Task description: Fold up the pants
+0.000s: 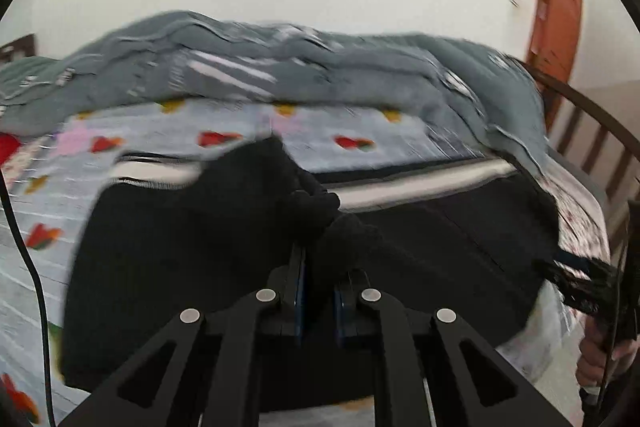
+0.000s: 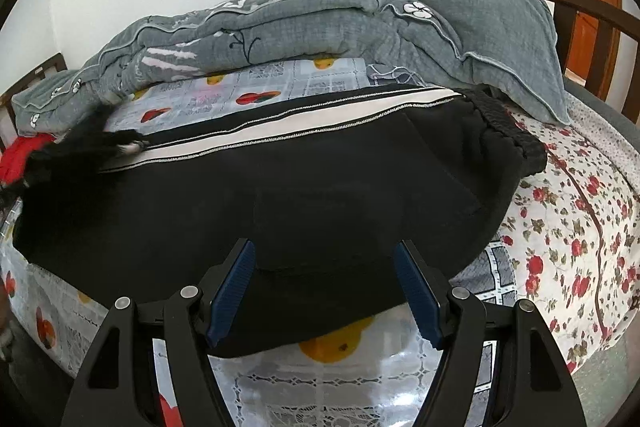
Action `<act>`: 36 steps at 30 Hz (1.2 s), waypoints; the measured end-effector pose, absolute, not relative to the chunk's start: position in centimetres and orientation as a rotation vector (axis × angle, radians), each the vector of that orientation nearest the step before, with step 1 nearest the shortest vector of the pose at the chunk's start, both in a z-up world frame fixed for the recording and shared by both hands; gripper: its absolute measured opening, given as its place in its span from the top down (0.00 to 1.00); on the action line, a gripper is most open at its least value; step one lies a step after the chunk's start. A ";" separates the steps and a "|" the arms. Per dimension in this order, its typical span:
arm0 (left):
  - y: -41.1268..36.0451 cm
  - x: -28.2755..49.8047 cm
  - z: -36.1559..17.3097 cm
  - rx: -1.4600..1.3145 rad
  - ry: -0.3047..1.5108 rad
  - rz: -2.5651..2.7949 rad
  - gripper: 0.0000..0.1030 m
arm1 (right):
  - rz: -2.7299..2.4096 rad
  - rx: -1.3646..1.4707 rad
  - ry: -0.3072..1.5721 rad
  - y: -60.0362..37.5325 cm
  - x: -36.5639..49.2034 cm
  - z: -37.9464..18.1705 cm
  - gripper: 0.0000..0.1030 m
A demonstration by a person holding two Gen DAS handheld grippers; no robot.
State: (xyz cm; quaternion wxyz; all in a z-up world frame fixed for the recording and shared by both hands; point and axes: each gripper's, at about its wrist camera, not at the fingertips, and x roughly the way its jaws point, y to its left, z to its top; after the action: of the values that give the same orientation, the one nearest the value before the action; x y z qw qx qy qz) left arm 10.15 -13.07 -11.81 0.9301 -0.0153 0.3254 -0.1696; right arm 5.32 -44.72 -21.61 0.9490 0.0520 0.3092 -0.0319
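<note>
Black pants (image 2: 320,187) with a white side stripe (image 2: 280,131) lie across the bed, waistband (image 2: 504,131) at the right. My left gripper (image 1: 320,291) is shut on a bunched fold of the black pants (image 1: 312,195) and holds it lifted above the rest of the garment (image 1: 180,267). The left wrist view is blurred by motion. My right gripper (image 2: 324,291) is open and empty, its blue pads (image 2: 232,291) hovering over the near edge of the pants. The left gripper shows as a dark blur at the far left of the right wrist view (image 2: 92,143).
A grey quilt (image 2: 320,27) is heaped along the far side of the bed. The patterned bedsheet (image 2: 580,227) surrounds the pants. A wooden bed rail (image 2: 592,11) and an orange door (image 1: 556,3) are at the right. A black cable (image 1: 36,267) hangs at the left.
</note>
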 end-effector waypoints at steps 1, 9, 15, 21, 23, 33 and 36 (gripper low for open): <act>-14.0 9.9 -12.2 -0.020 0.679 -0.367 0.90 | -0.063 0.109 0.629 -44.7 5.2 -21.6 0.31; -16.9 9.0 -14.8 0.069 0.789 -0.446 0.82 | -0.027 0.107 0.618 -43.8 4.8 -21.3 0.31; -13.0 8.7 -13.0 -0.020 0.746 -0.461 0.39 | 0.025 0.116 0.602 -41.8 5.7 -20.4 0.31; -6.6 8.7 -11.1 -0.061 0.684 -0.351 0.33 | 0.142 0.158 0.589 -38.0 7.3 -19.5 0.31; -4.1 9.0 -11.0 -0.088 0.689 -0.299 0.33 | 0.184 0.165 0.589 -36.4 7.8 -19.4 0.31; 6.7 10.2 -11.7 -0.264 0.702 -0.108 0.33 | 0.342 0.109 0.697 -28.4 10.8 -21.3 0.75; 8.1 10.5 -12.1 -0.291 0.693 -0.096 0.33 | 0.335 0.072 0.678 -27.9 10.5 -21.2 0.80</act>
State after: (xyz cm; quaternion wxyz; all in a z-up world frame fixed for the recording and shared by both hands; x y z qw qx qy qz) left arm 10.51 8.09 -12.13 0.9291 -0.1421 0.3382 -0.0469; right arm 10.46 -27.92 -21.24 0.9287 0.0349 0.3311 0.1634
